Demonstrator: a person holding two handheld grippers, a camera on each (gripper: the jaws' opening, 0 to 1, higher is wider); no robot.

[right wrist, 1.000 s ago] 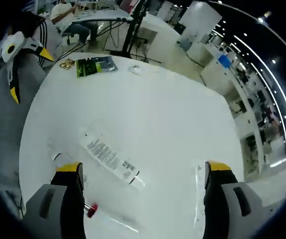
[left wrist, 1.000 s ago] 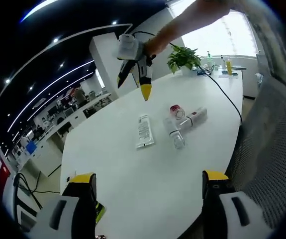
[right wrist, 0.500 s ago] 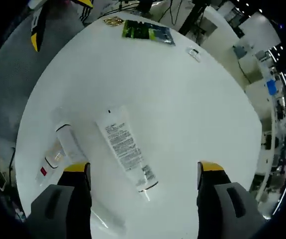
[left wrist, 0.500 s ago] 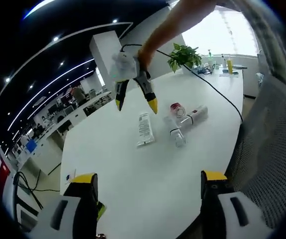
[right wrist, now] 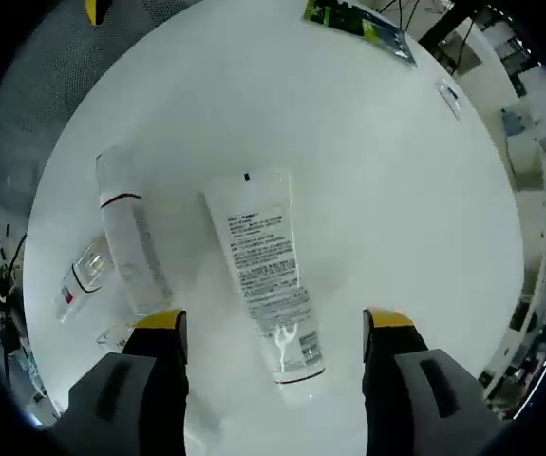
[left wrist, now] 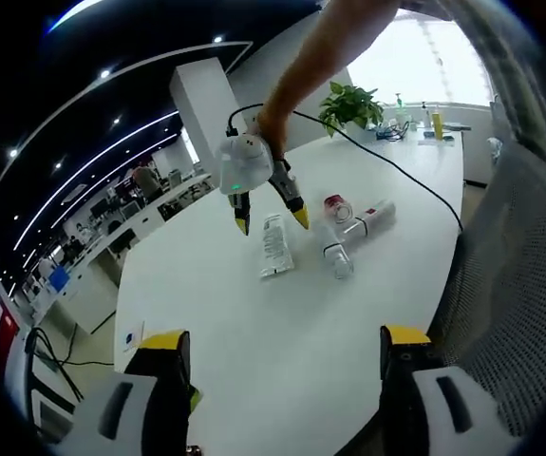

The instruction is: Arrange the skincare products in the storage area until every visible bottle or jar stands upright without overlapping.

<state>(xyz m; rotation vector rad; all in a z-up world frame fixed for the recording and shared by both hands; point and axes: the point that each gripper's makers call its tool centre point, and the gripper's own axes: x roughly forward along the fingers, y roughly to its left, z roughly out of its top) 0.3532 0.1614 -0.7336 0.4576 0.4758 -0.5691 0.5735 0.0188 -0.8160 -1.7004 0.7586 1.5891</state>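
A white tube point(right wrist: 265, 271) with black print lies flat on the white table point(right wrist: 386, 171). My right gripper point(right wrist: 273, 323) hovers just above it, open, with the tube's lower end between the jaws. Left of the tube lies a white bottle point(right wrist: 128, 237), and beyond it a small item with a red label point(right wrist: 75, 283). In the left gripper view the right gripper point(left wrist: 272, 223) hangs over the tube point(left wrist: 275, 249), held by a person's hand. A clear bottle point(left wrist: 335, 258), a red-topped jar point(left wrist: 337, 209) and a red-labelled tube point(left wrist: 373, 220) lie beside it. My left gripper point(left wrist: 282, 337) is open near the table's edge.
A mesh chair back point(left wrist: 519, 285) stands close on the right of the left gripper view. A potted plant point(left wrist: 348, 106) and small bottles sit at the table's far end. A green packet point(right wrist: 353, 19) and a small flat item point(right wrist: 448, 93) lie across the table.
The right gripper has come down over the white tube, which now looks larger between its jaws. The left gripper has stayed put, open.
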